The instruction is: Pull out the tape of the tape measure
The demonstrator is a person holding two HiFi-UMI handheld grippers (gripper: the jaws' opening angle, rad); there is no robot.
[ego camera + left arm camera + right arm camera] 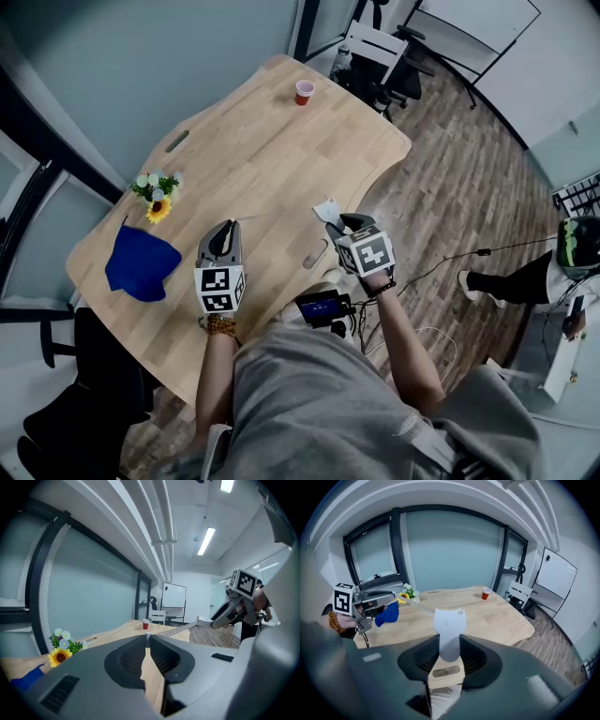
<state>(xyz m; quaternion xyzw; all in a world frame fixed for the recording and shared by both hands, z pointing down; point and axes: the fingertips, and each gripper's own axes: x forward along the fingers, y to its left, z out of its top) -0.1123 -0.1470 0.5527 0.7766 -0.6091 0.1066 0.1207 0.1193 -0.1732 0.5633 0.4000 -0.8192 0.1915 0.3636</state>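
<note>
- Presently, the jaws of the right gripper (449, 644) are clamped on the tape measure (449, 625), held above the desk (262, 150) near its edge.
- The jaws of the left gripper (147, 642) are pressed together on the end of the tape (419, 605).
- The tape is stretched between the two grippers, over the desk.
- A cloth (141, 264) and flowers (156, 195) are seen at the desk's left, and a cup (304, 91) at its far end.
</note>
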